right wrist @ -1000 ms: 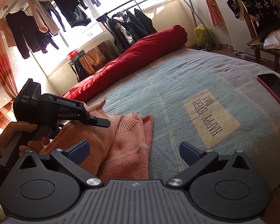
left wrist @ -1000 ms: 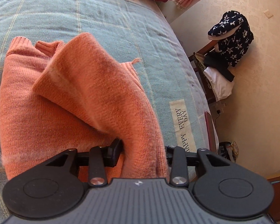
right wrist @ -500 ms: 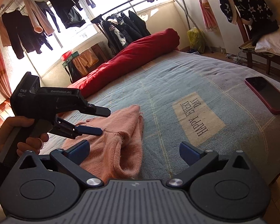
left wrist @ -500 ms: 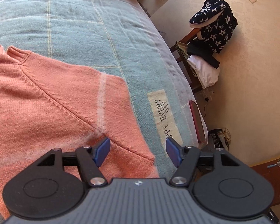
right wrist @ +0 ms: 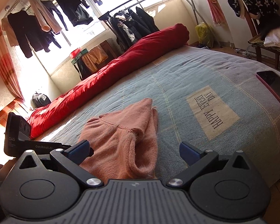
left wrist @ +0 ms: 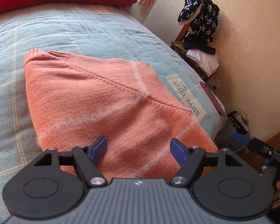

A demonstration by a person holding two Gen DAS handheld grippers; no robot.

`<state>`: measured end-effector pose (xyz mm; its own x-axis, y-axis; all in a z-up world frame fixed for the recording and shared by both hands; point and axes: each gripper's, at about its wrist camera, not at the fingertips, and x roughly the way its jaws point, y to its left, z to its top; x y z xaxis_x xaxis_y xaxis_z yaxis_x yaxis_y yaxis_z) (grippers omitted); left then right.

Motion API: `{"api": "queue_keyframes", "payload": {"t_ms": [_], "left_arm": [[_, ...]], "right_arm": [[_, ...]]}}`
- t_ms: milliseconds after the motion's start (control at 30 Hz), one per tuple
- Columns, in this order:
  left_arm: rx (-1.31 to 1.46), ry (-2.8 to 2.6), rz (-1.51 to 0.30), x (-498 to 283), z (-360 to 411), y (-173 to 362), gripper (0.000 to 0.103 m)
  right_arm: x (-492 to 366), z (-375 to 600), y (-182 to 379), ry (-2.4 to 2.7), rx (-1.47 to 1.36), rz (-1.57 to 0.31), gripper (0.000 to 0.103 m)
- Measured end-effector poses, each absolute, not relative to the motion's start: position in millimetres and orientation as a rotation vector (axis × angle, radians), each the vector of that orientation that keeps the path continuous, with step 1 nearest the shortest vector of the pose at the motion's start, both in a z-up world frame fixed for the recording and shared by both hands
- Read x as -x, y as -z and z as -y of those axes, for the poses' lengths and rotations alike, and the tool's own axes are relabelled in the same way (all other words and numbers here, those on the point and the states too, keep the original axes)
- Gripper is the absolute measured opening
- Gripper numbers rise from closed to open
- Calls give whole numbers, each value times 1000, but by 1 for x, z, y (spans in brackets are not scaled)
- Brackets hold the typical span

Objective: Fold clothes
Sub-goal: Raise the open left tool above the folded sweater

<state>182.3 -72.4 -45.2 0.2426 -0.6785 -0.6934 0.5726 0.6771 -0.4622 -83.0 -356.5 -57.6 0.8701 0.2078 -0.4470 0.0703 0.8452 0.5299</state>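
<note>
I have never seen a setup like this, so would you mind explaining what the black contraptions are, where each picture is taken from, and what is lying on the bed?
There is no robot arm here. A person holds two hand-held grippers, each with two blue-tipped fingers and a fisheye camera that looks forward along them.

The left wrist view shows the left gripper, open and empty, over the peach sweater. The sweater lies partly folded on the blue bedspread. The right gripper's fingertip pokes in at the right edge.

The right wrist view shows the right gripper, also open and empty, facing the same sweater from another side. The left gripper's black body appears at its left edge.

Also on the bed are a red quilt along the far side, a sewn label reading HAPPY EVERY DAY, and a phone near the edge. Nothing is held.
</note>
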Motion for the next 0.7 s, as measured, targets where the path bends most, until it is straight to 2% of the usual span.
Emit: {"api": "queue_keyframes", "payload": {"t_ms": [167, 333, 600, 700], "left_arm": [[15, 909, -938, -148, 65, 28, 78], [-464, 910, -724, -79, 81, 36, 80], [-926, 760, -428, -28, 91, 78, 81], [-915, 714, -422, -35, 82, 78, 83]], "right_arm": [[84, 352, 58, -87, -577, -526, 103], [86, 349, 56, -80, -565, -527, 103], [90, 344, 56, -83, -580, -533, 103], [94, 339, 52, -90, -560, -528, 103]]}}
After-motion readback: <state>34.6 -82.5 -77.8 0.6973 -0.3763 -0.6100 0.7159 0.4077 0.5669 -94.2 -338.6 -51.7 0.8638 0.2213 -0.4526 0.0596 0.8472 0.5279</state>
